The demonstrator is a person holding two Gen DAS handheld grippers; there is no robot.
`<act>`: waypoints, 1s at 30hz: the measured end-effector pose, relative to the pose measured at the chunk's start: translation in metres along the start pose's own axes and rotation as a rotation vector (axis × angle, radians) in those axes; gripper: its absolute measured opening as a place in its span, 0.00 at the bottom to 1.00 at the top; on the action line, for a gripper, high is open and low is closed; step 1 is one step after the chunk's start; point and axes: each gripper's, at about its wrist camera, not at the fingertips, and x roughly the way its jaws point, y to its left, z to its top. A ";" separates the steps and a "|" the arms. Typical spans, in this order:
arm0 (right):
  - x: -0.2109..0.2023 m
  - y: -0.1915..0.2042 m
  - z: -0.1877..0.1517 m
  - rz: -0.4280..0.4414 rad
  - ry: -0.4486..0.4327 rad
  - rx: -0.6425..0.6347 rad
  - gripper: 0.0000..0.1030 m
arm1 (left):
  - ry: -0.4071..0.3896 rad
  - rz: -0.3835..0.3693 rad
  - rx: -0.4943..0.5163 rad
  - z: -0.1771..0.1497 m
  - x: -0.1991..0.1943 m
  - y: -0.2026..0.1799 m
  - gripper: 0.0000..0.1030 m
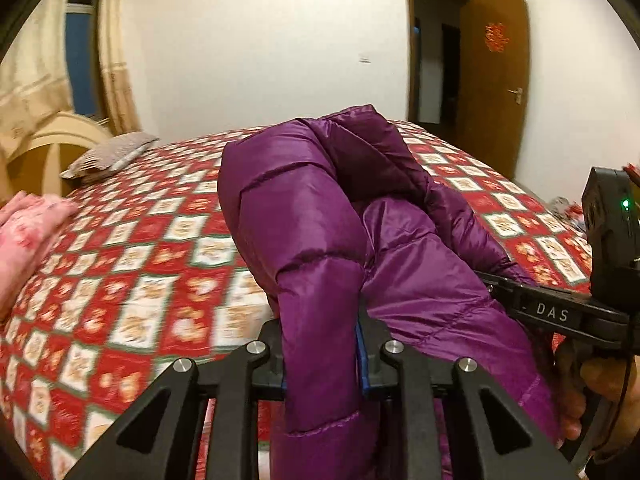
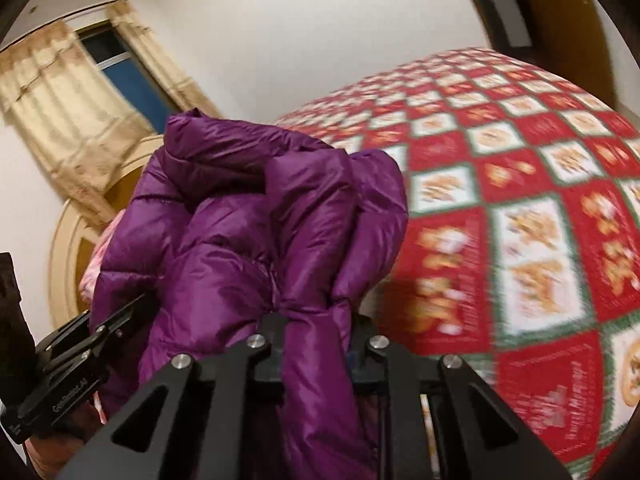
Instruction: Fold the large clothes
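1. The left gripper (image 1: 322, 364) has its fingers pinching a quilted fold of the purple down jacket (image 1: 320, 220); the right gripper (image 2: 318, 344) pinches another fold.
2. The jacket looks light, puffy and slippery, so seams or hems probably give the surest hold.
3. It hangs bunched between both grippers, held up over the near edge of the bed (image 1: 168, 240).
4. Beyond the jacket, a pillow (image 1: 108, 156) lies at the bed's far side.

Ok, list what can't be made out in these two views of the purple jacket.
- Left hand-held gripper: fingertips buried in the purple jacket, left wrist view.
- Right hand-held gripper: fingertips likewise covered by the jacket, right wrist view.
- Jacket's lower part: cut off by the bottom edge and gripper frames, both views.
- Bedspread pattern: motion-blurred, right wrist view.
- Pink fabric: cut off at the left edge, left wrist view.
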 end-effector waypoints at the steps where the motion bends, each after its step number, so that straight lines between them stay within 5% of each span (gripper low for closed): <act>1: 0.006 0.010 0.000 0.014 0.006 -0.018 0.20 | 0.003 0.014 -0.015 -0.001 -0.001 0.012 0.22; 18: 0.094 0.106 -0.018 0.127 0.165 -0.170 0.20 | 0.071 0.165 -0.141 -0.057 -0.014 0.115 0.21; 30: 0.139 0.092 -0.044 0.055 0.255 -0.168 0.22 | 0.136 0.244 -0.199 -0.097 0.023 0.139 0.67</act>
